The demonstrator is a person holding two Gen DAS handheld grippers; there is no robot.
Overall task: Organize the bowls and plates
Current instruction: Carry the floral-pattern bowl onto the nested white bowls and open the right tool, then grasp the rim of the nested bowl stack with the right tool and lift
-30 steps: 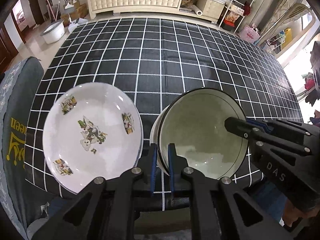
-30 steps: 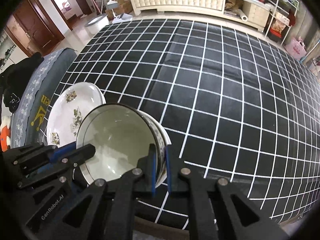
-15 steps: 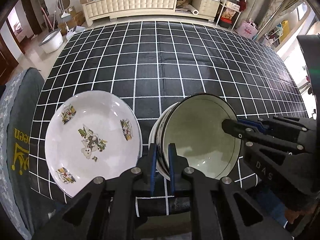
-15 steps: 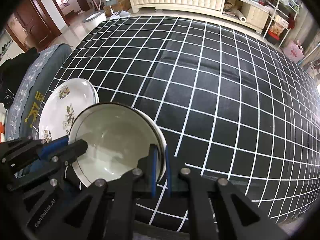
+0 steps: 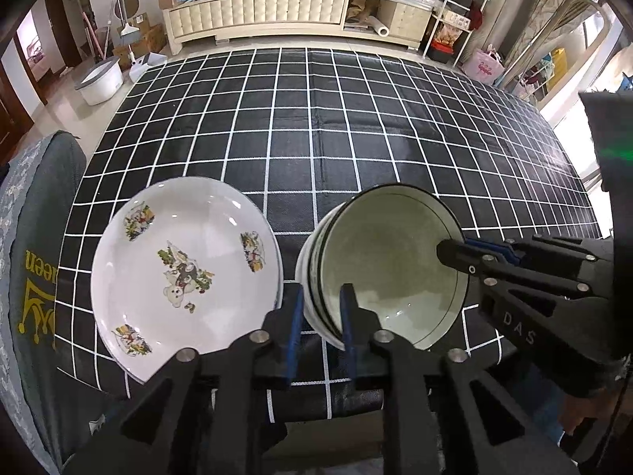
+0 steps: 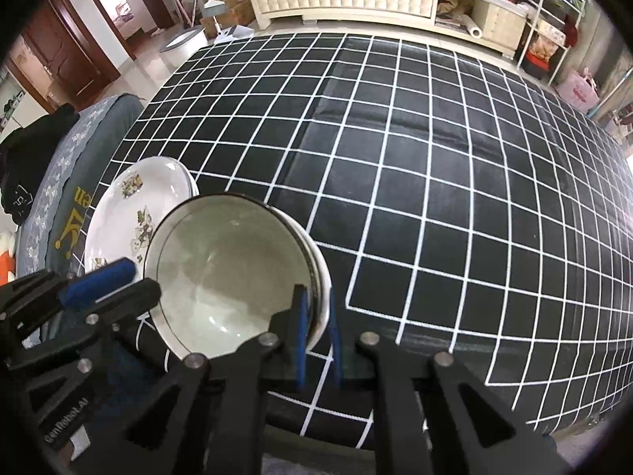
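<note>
Left wrist view puts the stack of bowls right at our fingertips, tipped so its mouth faces back toward us and slightly to the right, with the nested rims showing on its left flank. Our left gripper is clenched on that near-left rim, one finger outside the stack and one inside the top bowl. Across the mouth, our right gripper pinches the opposite rim; from the right wrist camera, the right gripper straddles the rim of the stack of bowls with its blue pads closed on it. So the stack hangs between both claws, just above the checkered tablecloth near its front edge. Just beside it to the left lies the patterned plate, apparently the top of a small pile, close but apart from the bowls. We judge the move ahead turns on that tilt: the base points away from us, so levelling needs both claws rotating together.
</note>
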